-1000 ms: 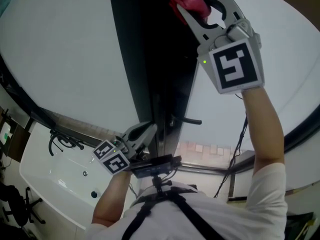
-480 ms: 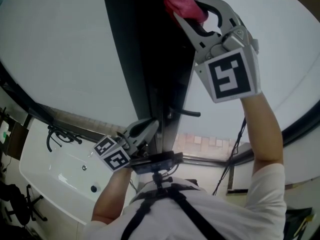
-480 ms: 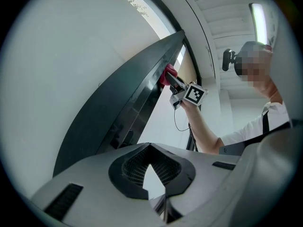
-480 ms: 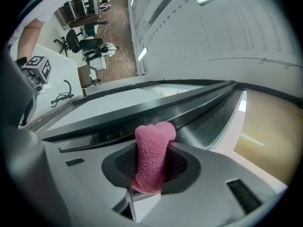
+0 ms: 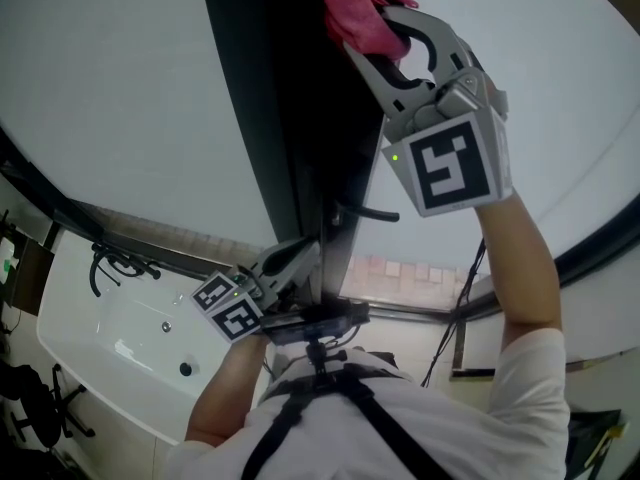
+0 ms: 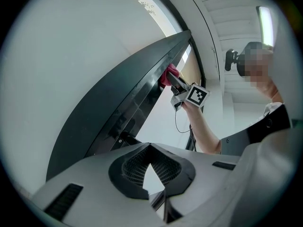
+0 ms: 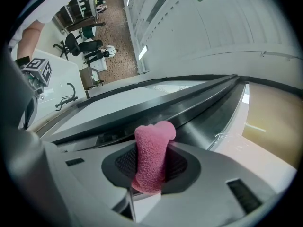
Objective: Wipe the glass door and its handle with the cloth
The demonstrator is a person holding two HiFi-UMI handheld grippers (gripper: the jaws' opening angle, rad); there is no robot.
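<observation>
Aloft, right hand-held gripper point(image 5: 372, 30) with cloth point(image 5: 352, 16)

Two grippers in the head view: left gripper point(image 5: 300, 256) at seven o'clock, right gripper point(image 5: 372, 30) at one o'clock. Two marker cubes point(image 5: 447, 168), one per gripper. One pink cloth point(image 5: 355, 13) at twelve o'clock. One glass door point(image 5: 270, 118) with a dark frame, one handle point(image 5: 368, 212) near the centre. One white desk point(image 5: 90, 348) at eight o'clock. In the right gripper view, at least two office chairs point(image 7: 72, 42) at eleven o'clock; any beyond too small to count.
</observation>
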